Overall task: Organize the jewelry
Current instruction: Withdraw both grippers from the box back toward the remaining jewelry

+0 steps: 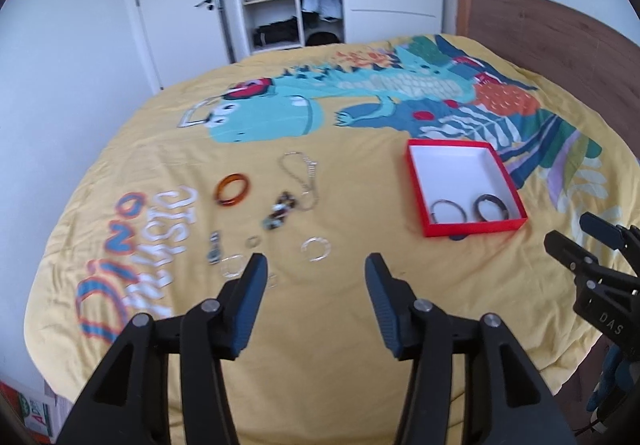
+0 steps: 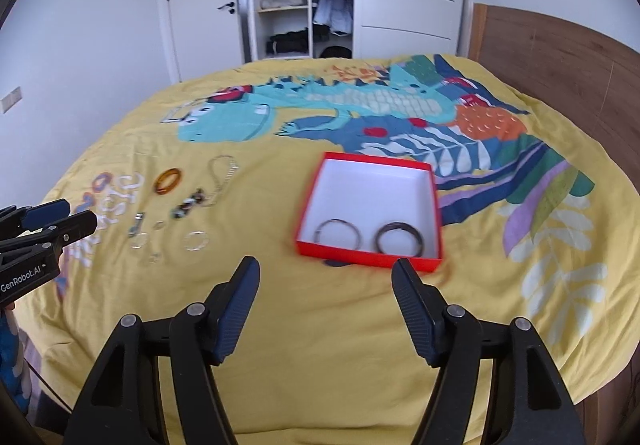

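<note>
Bedroom, white walls, open wardrobe at the back, wooden headboard behind the bed. Yellow bedspread with dinosaur print carries everything.

Left tongs: jaws wide, nothing between them, raised above the spread. Right tongs: jaws wide, also empty, raised above the bed. Each pair shows at the edge of the other's view, partly cut off by the frame.

Red box, white inside, lies just ahead of the right tongs, slightly to their right; ahead and to the right of the left tongs. Two bracelets lie in its near end, side by side: a lighter grey one and a darker one. Dark patch under the box's near edge, too small to tell.

Loose jewelry lies ahead and to the left of both tongs: amber bangle, silver chain, beaded piece, clear bangle, second clear bangle just beyond the left tongs' left finger, a small watch-like item. Pieces blurred; smaller rings near them hard to make out.
</note>
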Motion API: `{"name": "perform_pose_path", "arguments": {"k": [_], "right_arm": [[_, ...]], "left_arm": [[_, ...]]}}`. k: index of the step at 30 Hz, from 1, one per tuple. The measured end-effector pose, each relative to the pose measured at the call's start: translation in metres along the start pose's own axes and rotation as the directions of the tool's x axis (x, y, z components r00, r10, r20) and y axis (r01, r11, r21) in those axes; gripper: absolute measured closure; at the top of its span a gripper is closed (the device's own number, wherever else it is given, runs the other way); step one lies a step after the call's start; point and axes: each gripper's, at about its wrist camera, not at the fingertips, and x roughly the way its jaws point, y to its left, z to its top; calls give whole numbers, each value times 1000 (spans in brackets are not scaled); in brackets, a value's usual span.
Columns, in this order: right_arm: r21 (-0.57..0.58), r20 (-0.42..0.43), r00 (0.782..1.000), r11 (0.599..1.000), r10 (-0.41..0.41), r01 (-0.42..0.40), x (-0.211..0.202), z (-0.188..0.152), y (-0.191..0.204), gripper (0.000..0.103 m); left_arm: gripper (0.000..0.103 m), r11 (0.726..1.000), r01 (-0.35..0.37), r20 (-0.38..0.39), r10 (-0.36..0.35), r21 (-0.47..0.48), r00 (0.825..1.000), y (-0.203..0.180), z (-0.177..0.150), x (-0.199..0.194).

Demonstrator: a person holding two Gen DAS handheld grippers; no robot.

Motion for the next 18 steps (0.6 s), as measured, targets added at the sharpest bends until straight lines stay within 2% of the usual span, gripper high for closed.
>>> {"name": "perform_pose_path", "arguments": {"k": [16,18], "right_arm": [[-98,56,996,993,66,-60,-64,-12,86,35],[-114,64,996,992,69,-61,-70,-14,93,32]], "left_arm": [[52,986,-68,81,81,-154,993,98,-55,-77],[52,982,-72,92,89,-174,992,108,-60,-83]]}}
